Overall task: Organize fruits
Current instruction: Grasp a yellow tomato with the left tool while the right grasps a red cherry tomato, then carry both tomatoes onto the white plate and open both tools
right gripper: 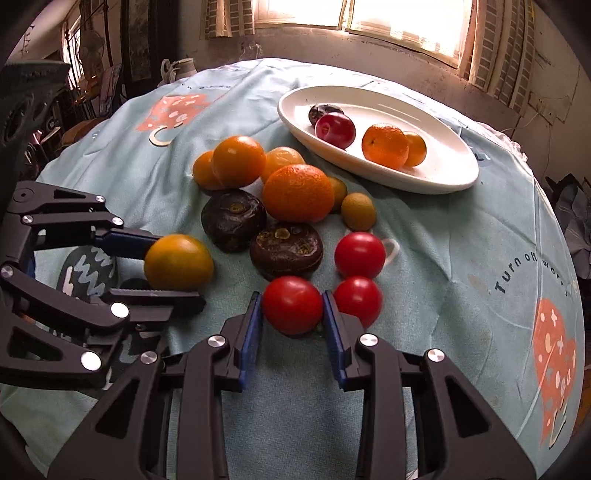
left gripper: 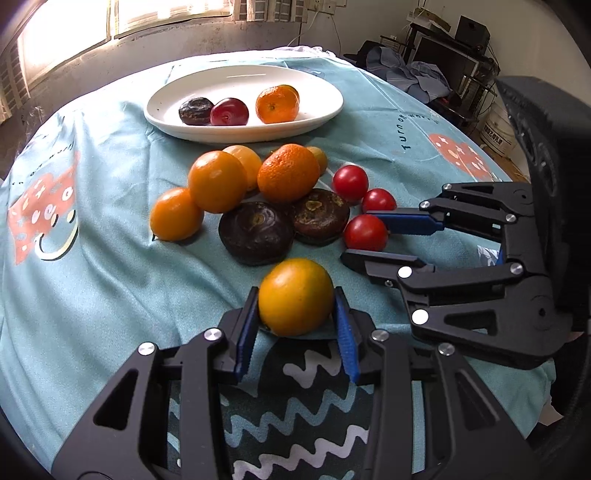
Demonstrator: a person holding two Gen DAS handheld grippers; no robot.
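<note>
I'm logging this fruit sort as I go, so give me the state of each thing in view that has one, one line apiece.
left gripper: shut on the yellow-orange fruit, which sits on the cloth.
right gripper: shut on the near red tomato, also on the cloth.
white plate: partly filled; a dark fruit, a red plum and orange fruits inside.
fruit pile: loose on the tablecloth, not yet sorted.

A light blue tablecloth (left gripper: 110, 266) covers the worktop, printed with coral patches, dark zigzag patterns and the words "Turn off". Bright windows (right gripper: 406, 22) with checked curtains (right gripper: 495, 48) run along the grey wall behind. In the left wrist view, a dark shelf (left gripper: 454, 55) holds boxes, with crumpled blue clothes (left gripper: 417, 77) and a white bucket (left gripper: 496, 129) nearby.
</note>
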